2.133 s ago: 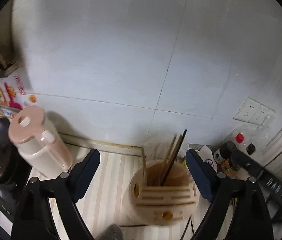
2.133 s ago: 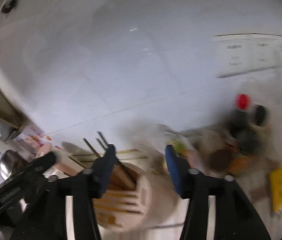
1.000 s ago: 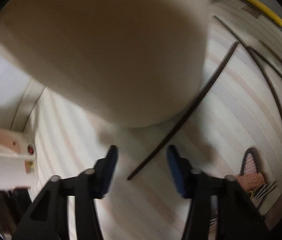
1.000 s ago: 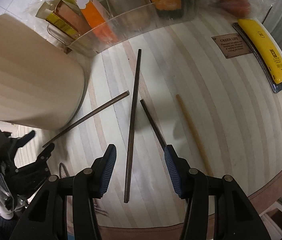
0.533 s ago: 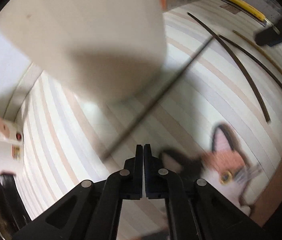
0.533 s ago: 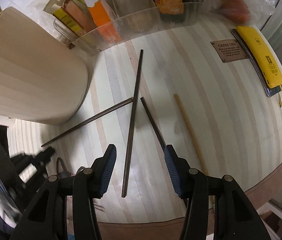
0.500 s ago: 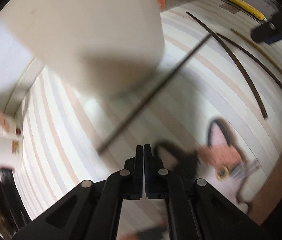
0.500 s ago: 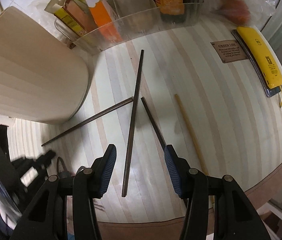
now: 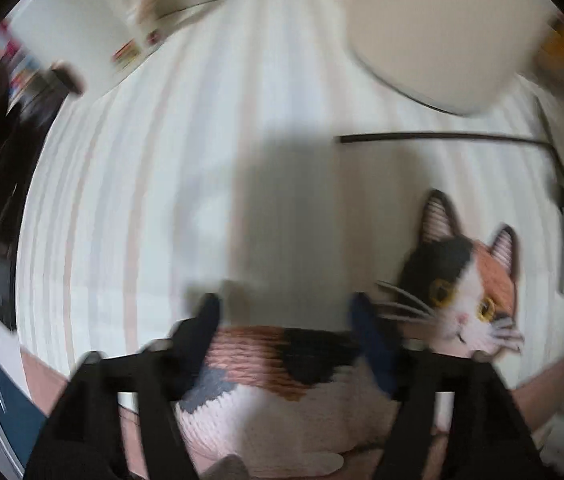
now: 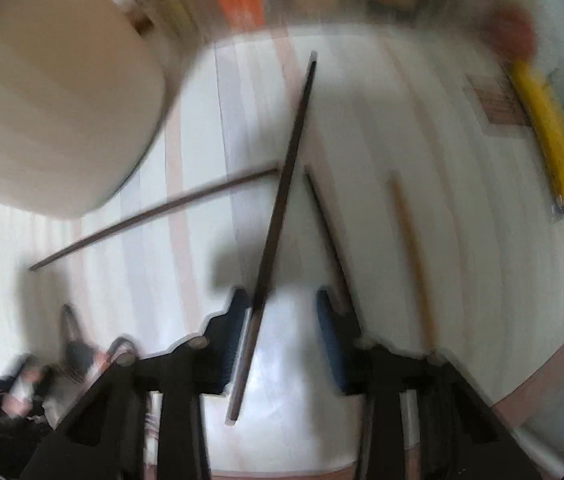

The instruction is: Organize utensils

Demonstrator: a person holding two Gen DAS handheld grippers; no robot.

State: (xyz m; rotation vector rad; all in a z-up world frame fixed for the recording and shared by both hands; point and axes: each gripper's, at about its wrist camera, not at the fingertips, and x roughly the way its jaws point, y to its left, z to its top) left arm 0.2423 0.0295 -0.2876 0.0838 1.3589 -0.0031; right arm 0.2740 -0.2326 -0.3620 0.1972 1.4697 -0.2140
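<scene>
Your right gripper [image 10: 282,332] stands open around the dark chopstick [image 10: 282,208] to grasp it (nothing held yet), while your left gripper [image 9: 286,332] hangs open and empty.

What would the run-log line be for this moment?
left hand-held gripper: open, empty, over cat patch | right hand-held gripper: open, straddling dark chopstick | utensil holder: upright
</scene>
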